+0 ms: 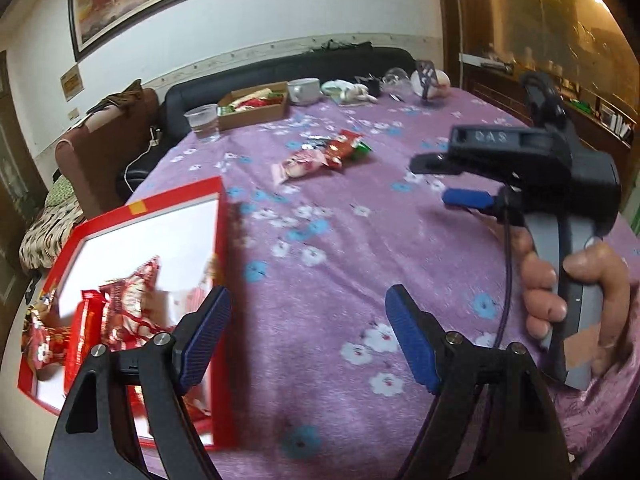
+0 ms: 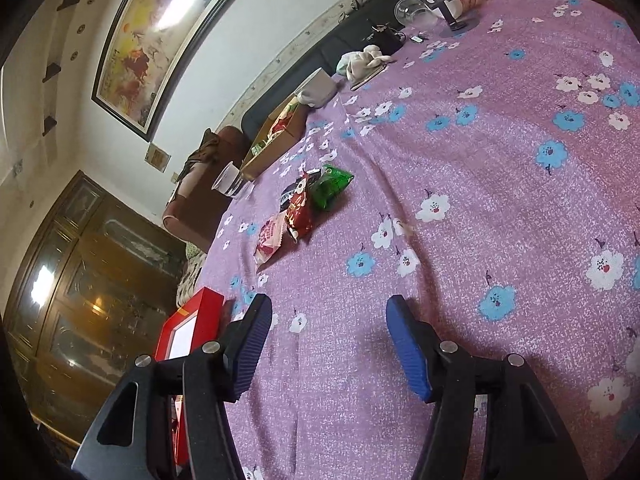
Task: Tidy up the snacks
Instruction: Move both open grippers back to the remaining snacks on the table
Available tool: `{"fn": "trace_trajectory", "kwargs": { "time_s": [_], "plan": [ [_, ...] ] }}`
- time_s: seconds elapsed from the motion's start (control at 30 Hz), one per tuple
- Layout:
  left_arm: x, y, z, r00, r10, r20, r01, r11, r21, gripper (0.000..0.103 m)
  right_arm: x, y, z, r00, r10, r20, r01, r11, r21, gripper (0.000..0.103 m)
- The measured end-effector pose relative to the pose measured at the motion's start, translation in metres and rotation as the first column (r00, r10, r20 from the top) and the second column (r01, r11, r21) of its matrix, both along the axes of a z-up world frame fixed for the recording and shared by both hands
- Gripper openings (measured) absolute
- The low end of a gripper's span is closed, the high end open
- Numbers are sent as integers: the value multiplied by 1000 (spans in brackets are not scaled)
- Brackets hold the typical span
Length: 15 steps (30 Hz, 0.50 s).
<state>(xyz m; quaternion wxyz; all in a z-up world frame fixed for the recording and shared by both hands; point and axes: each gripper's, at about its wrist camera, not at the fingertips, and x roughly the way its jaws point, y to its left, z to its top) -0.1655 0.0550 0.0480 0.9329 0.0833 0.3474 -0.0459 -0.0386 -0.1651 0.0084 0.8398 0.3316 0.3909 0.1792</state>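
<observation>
Centrally, a purple cloth with blue and white flowers (image 1: 340,240) covers the table, and a wide bare stretch of it lies between the near grippers and a small heap of wrapped snacks. That heap is the landmark: a pink-and-white packet (image 1: 298,167), a red packet (image 1: 340,148) and a green packet (image 2: 330,184) lying touching one another on the cloth. Their long axes run roughly in one line, the pink end nearer the red box, the green end farther from it.

Nearer than the heap and to its left, a shallow red cardboard box with a white inside (image 1: 222,232) sits close to the table's left edge, its long side running away from the camera. Red-and-gold snack packets (image 1: 128,300) lie inside it, blurred.

Beyond the heap, near the table's far edge, stand a clear plastic cup (image 1: 202,120), an open brown cardboard tray of snacks (image 1: 256,114) and a white ceramic bowl (image 1: 303,90).

The left gripper (image 1: 308,340) hovers above the cloth beside the red box, its blue-padded fingers (image 1: 206,336) spread wide and holding nothing; the left finger overlaps the box's right wall in the view.

The right gripper (image 2: 326,344), on the near side of the heap, is likewise spread wide and empty above bare cloth. From the left wrist view it is seen side-on, gripped by the person's right hand (image 1: 576,296).
</observation>
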Motion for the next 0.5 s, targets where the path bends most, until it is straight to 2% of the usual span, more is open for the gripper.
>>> {"fn": "trace_trajectory", "kwargs": {
  "time_s": [0.5],
  "plan": [
    [-1, 9, -3, 999, 41, -9, -41, 999, -7, 80, 1, 0, -4, 999, 0, -33, 0, 1000, 1, 63]
  ]
}}
